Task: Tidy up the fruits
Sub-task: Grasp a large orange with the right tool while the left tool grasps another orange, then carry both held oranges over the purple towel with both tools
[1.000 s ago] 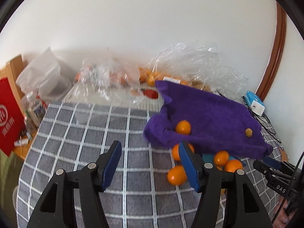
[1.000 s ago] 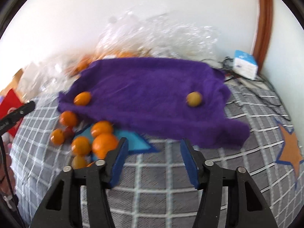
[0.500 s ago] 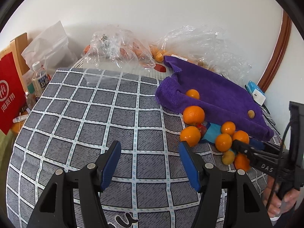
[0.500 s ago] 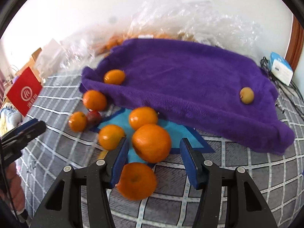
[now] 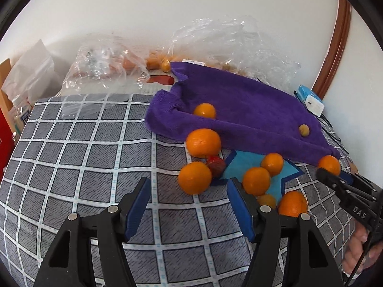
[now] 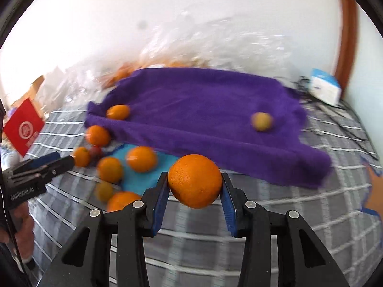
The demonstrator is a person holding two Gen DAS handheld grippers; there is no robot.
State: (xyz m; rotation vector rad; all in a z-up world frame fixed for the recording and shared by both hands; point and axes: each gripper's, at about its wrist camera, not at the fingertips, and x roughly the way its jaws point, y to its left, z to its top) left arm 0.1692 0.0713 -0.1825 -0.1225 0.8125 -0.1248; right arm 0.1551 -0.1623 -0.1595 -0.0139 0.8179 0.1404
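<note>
Through my left wrist camera, the letters "DAS" show on my right gripper (image 5: 344, 186) at the right edge. Oranges (image 5: 203, 142) lie loose on the checked grey cloth (image 5: 71, 157) along the near edge of the purple towel (image 5: 244, 110); one orange (image 5: 205, 110) and a small yellowish fruit (image 5: 304, 130) sit on the towel itself. A small red fruit (image 5: 216, 165) lies between two oranges just below the towel. My left gripper (image 5: 189, 205) is spread wide, holding nothing, near an orange (image 5: 195, 177).

Through my right wrist camera, blurred, "GenRobot.AI" reads on my left gripper (image 6: 47, 165); a red bag (image 6: 22, 126) left of the towel (image 6: 203, 110) bears a white logo. My right gripper (image 6: 195, 191) clamps a large orange (image 6: 195, 181) between its blue pads (image 6: 159, 205), in front of the towel's near edge.
</note>
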